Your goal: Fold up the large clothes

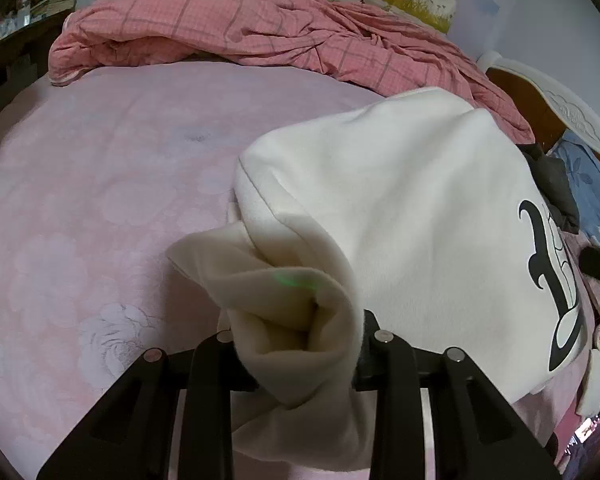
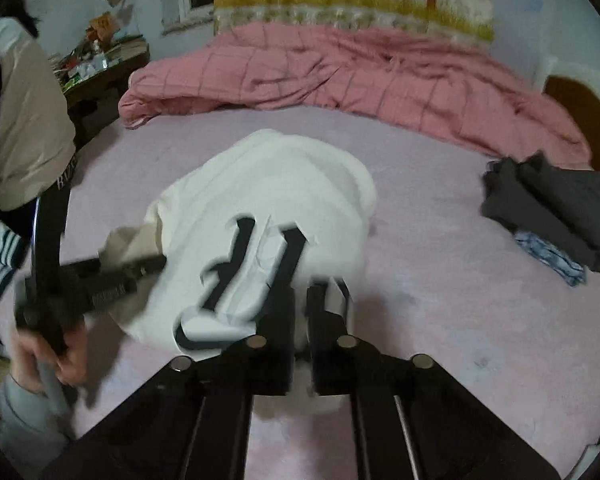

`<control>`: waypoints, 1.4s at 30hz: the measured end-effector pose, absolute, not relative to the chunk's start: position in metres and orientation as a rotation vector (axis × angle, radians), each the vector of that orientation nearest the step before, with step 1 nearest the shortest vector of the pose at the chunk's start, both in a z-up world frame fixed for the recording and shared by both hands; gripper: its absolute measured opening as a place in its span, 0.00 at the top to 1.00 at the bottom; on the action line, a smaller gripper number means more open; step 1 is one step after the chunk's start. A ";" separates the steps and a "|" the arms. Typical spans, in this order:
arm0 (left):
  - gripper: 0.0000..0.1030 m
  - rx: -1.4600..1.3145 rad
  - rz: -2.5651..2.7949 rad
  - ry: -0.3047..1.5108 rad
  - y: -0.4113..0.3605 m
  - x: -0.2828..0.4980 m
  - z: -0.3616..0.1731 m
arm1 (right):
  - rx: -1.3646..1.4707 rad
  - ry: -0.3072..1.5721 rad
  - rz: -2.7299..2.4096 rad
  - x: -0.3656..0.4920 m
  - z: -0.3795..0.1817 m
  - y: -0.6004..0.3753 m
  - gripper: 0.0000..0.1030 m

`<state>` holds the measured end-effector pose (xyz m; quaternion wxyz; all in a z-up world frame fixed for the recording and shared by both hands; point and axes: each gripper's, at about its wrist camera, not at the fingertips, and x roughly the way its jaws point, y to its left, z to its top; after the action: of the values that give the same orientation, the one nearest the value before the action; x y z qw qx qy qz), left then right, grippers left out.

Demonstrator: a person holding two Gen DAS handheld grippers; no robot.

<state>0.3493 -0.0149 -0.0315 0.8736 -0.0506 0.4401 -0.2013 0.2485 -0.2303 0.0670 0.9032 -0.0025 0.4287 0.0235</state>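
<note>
The cream sweatshirt (image 2: 268,200) lies on the bed (image 2: 440,280), its long axis running near to far. The left gripper (image 1: 296,344) holds bunched fabric at its left edge. The right gripper (image 2: 300,320) has its fingers pinched on the near hem.

Pink quilt (image 2: 360,76) bunched at back; dark clothes pile (image 2: 556,208) on bed's right side.

Soft, fleecy cream cloth on the sweatshirt (image 1: 400,200), matt all over, with a flat black print (image 2: 256,264) that looks smoother than the nap around it. Under the sweatshirt, pale pink bed sheet (image 1: 80,200), smooth woven cloth with a faint raised rose pattern. Behind the sweatshirt, rumpled pink checked duvet (image 2: 340,76), thin matt cotton by the look. Matt black plastic on the left tool (image 1: 296,344), with small shiny metal pins. Right of the sweatshirt, dull dark grey cloth pile (image 2: 556,208).
</note>
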 end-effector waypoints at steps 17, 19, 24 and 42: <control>0.62 -0.113 -0.437 0.915 -0.012 0.348 -0.032 | -0.075 1.180 0.020 0.332 0.040 -0.226 1.00; 0.59 -0.142 -0.445 0.921 -0.007 0.349 -0.032 | -0.029 1.164 0.001 0.333 0.056 -0.234 1.00; 0.58 -0.066 -0.466 0.878 -0.014 0.344 -0.028 | -0.076 1.277 0.048 0.335 0.025 -0.229 1.00; 0.58 0.026 -0.430 0.812 -0.016 0.327 -0.020 | -0.156 0.770 -0.086 0.206 0.046 -0.230 0.33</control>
<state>0.3274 -0.0157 -0.0202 0.8961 0.0124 0.3920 -0.2077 0.2058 -0.2304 0.0463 0.9230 -0.0762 0.3748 -0.0420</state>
